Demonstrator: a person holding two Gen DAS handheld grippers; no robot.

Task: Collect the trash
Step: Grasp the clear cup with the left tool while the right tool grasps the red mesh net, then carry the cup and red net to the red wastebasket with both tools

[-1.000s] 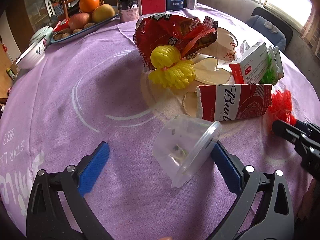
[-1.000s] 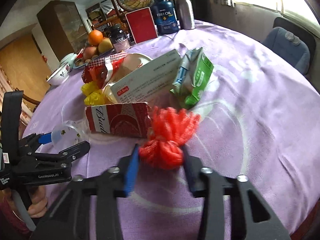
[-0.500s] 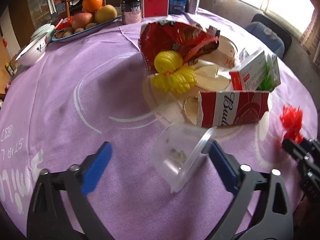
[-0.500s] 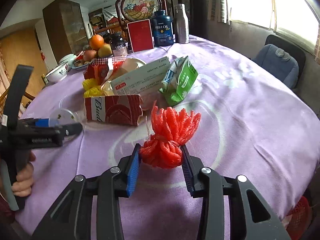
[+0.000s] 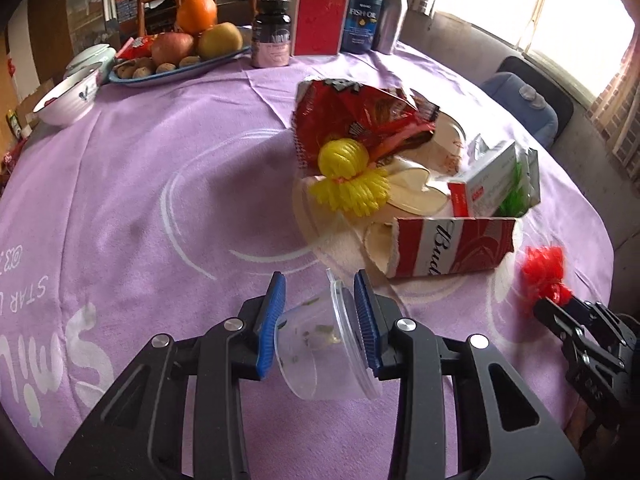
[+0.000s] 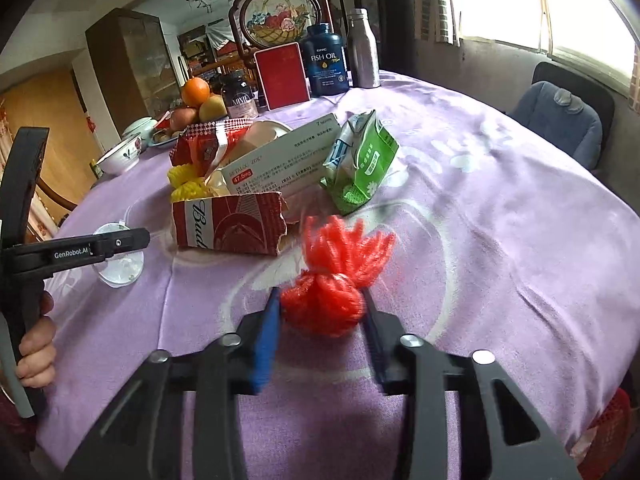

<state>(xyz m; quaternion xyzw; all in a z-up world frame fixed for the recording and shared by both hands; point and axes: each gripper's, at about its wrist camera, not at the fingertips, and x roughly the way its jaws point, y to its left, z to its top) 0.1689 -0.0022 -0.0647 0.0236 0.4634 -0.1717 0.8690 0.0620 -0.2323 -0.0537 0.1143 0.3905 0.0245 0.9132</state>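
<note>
Purple tablecloth (image 5: 168,184) crowded with litter.
Our left gripper (image 5: 320,312), jaws just closed, pinches the clear plastic cup (image 5: 320,344); our right gripper (image 6: 320,316) pinches the red mesh ball (image 6: 332,300). Just beyond lies the torn beer carton (image 5: 452,248), with the yellow mesh ball (image 5: 348,180) and medicine box (image 6: 280,164) behind.

Two foam nets (image 5: 352,178); three bottles (image 6: 327,62); perhaps three bowls (image 5: 66,96).
</note>
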